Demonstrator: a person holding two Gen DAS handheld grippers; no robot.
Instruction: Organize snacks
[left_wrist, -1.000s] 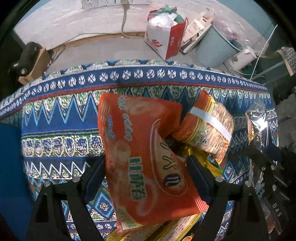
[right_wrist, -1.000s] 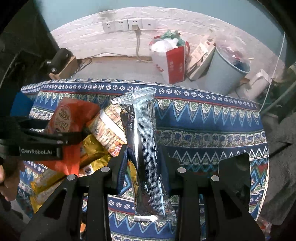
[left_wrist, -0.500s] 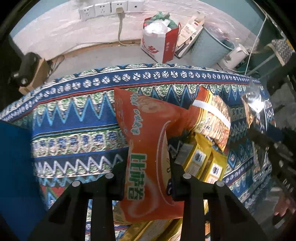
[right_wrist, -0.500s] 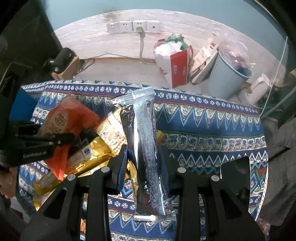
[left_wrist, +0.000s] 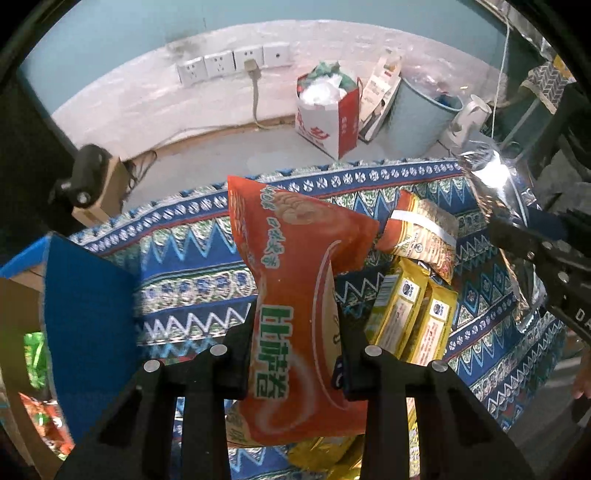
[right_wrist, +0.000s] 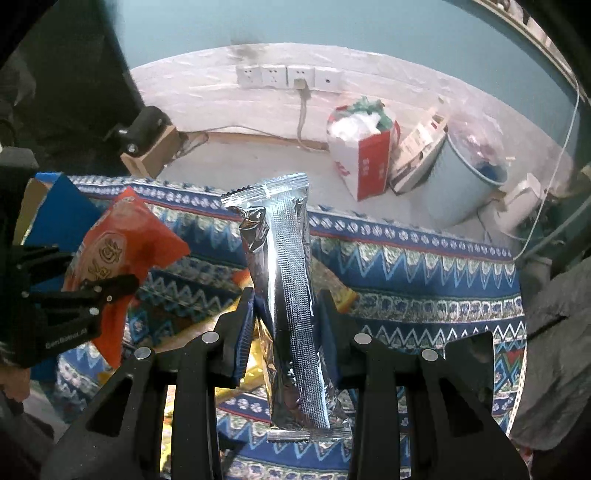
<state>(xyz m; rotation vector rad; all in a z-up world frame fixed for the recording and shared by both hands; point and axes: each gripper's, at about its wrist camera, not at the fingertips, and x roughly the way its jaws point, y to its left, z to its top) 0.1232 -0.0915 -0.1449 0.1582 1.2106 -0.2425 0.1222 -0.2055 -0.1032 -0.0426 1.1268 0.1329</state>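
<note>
Between the left hand-held gripper (left_wrist: 295, 354) jaws, clamped, an orange snack bag (left_wrist: 295, 280) points to 12 o'clock; the blue box (left_wrist: 88, 317) lies at 9 o'clock. Right hand-held gripper (right_wrist: 286, 325) clamps a silver packet (right_wrist: 288, 295).

dim indoor light | glare on foil pack (right_wrist: 288, 295) | fisheye-warped dark edges

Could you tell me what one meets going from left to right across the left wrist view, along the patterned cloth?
Blue box flap → orange bag in the left tongs → yellow packets → silver packet in the right tongs.
</note>
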